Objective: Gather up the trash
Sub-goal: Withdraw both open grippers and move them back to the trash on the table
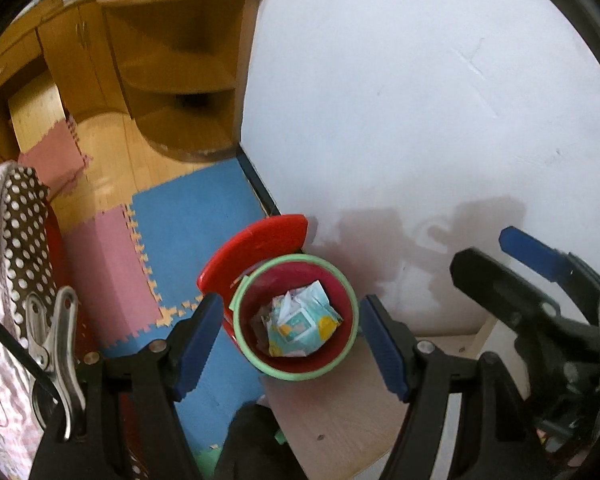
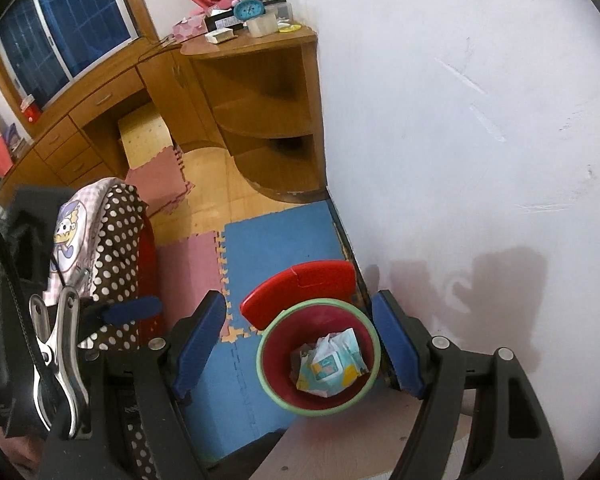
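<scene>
— Left tool (image 1: 292, 340), left wrist view: state?
— Jaws apart, empty, above the red bin (image 1: 296, 320); crumpled wrapper (image 1: 300, 326) lies inside, lid (image 1: 256, 252) raised.
— Right tool (image 2: 300, 344), right wrist view?
— Jaws apart, empty; same bin (image 2: 318, 356) stands on blue floor mat (image 2: 276, 240) beside the wall (image 2: 460, 120).

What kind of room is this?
Probably a bedroom or child's room at home: a wooden desk under a window, foam puzzle mats on the floor, and an alarm clock on the corner shelf.
</scene>
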Demonstrator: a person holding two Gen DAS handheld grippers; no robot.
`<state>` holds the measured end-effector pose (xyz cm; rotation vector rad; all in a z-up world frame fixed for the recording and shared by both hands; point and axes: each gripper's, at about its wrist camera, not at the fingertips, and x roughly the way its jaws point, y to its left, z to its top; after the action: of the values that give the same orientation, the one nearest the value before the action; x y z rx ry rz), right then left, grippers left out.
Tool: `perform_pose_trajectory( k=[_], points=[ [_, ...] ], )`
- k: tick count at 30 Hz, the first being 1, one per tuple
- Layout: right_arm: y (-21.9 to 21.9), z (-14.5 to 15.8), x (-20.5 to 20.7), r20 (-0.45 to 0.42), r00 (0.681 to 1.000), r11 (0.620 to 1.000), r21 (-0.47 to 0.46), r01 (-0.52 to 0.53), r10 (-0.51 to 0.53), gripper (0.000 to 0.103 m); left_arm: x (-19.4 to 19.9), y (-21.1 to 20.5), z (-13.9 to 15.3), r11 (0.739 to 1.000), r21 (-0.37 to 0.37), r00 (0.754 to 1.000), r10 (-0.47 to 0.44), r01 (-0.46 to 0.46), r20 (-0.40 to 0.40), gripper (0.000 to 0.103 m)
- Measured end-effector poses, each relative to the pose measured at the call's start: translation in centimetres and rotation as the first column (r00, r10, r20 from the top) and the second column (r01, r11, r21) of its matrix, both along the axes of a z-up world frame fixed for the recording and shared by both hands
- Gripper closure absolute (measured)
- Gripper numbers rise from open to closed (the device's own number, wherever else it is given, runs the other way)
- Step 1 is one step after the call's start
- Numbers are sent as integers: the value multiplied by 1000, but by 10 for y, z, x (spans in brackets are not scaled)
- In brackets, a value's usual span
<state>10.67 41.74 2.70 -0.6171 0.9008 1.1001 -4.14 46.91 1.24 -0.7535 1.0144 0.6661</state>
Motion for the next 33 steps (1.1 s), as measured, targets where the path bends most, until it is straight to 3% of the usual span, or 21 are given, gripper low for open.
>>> perform_pose_trajectory(
  k=[11,16,20,28,33],
  points=[
    [-52,23,8,-33,993,989,96,115,-112,26,25,-44,31,987,103,992,-124,123,8,29],
    [-89,36,18,-50,981,974,124,192,-187,26,40,-70,38,982,75,985,-174,174,-3,29],
    [-116,45,24,-67,971,962,136,237,-230,26,52,-90,43,970,56,972,-236,235,12,29],
    [-171,63,30,-59,952,937,167,307,-301,26,78,-148,55,933,110,939,-344,342,-3,29],
    [-221,69,39,-109,922,903,189,385,-370,26,92,-190,63,908,116,914,-406,403,10,29]
  ],
)
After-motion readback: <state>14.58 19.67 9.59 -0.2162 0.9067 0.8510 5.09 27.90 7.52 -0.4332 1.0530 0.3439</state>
